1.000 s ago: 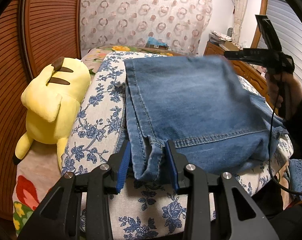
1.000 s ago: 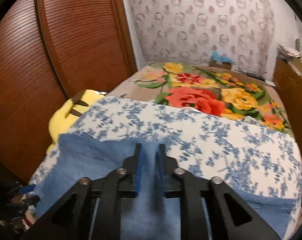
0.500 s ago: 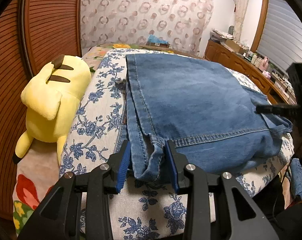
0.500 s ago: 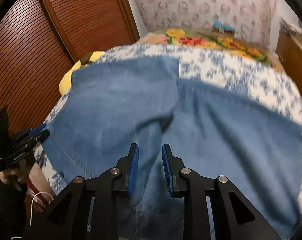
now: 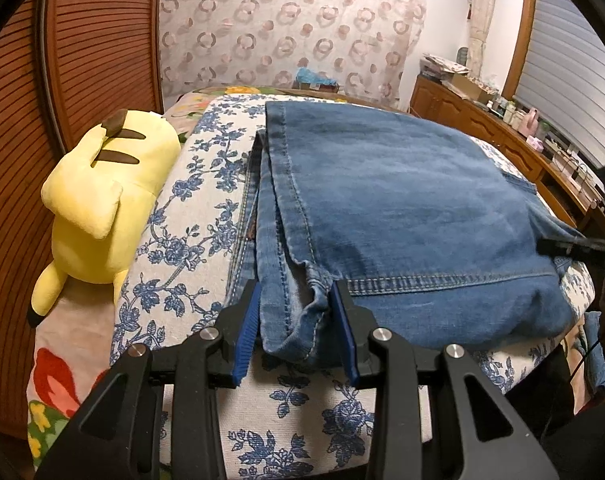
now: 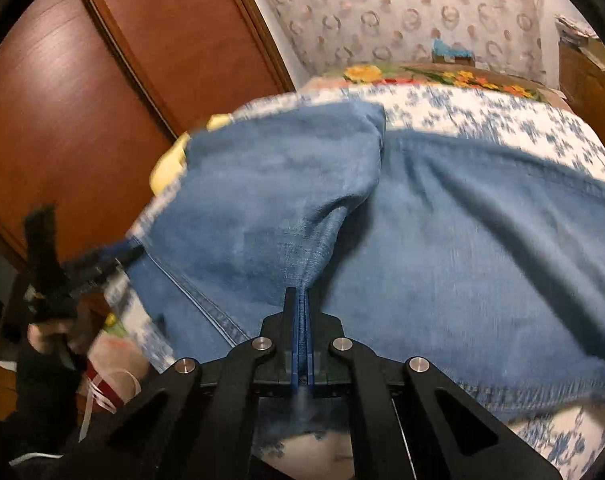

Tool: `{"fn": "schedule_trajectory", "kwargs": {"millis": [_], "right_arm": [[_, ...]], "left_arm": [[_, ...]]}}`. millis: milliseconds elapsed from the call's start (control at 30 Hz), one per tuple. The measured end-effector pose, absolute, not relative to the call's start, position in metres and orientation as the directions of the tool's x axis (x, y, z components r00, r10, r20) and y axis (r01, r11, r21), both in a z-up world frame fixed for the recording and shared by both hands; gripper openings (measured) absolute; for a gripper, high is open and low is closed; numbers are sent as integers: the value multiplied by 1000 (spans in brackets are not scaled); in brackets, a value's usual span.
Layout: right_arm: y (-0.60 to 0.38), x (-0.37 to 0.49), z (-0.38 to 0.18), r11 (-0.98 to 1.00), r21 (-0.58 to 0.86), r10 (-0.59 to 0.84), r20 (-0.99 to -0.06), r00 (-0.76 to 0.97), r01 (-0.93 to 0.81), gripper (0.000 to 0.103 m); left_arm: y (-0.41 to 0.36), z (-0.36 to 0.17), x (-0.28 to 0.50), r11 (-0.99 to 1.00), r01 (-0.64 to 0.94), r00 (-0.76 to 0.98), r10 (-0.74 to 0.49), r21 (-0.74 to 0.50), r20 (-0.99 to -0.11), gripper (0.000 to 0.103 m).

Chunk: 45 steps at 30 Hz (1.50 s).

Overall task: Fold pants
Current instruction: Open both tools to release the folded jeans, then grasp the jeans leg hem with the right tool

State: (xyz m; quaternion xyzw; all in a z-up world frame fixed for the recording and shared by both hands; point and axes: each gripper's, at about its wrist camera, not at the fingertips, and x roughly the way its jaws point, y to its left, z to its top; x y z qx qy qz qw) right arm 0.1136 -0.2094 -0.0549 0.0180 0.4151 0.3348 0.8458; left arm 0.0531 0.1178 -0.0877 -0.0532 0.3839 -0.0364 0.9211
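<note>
The right gripper (image 6: 301, 312) is clamped on a pinched ridge of the jeans (image 5: 402, 208), while the left gripper (image 5: 298, 328) sits parted, straddling the near hem corner, the folded jeans' length running away across the bed.

One pair of jeans (image 5: 402, 200), one yellow plush toy (image 5: 102, 196), two claws.

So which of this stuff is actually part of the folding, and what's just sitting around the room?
Part of the job:
- jeans, lying on the blue-flowered cover
- left gripper, open around a bunched hem
- right gripper, shut on a pinch of denim

Just lying about:
- yellow plush toy
- flowered blanket
- cluttered wooden sideboard
</note>
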Motion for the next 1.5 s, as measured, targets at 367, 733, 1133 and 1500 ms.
{"fn": "schedule_trajectory", "kwargs": {"millis": [367, 733, 1133, 1500], "right_arm": [[-253, 103, -51, 828, 290, 539, -651, 535, -480, 2], [-335, 57, -28, 936, 148, 341, -595, 728, -318, 21], [-376, 47, -21, 969, 165, 247, -583, 774, -185, 35], [-380, 77, -40, 968, 196, 247, -637, 730, -157, 39]], "left_arm": [[122, -85, 51, 991, 25, 706, -109, -130, -700, 37], [117, -41, 38, 995, 39, 768, -91, -95, -634, 66], [33, -28, 67, 978, 200, 761, -196, -63, -619, 76], [-28, -52, 94, 959, 280, 689, -234, -46, -686, 76]]}}
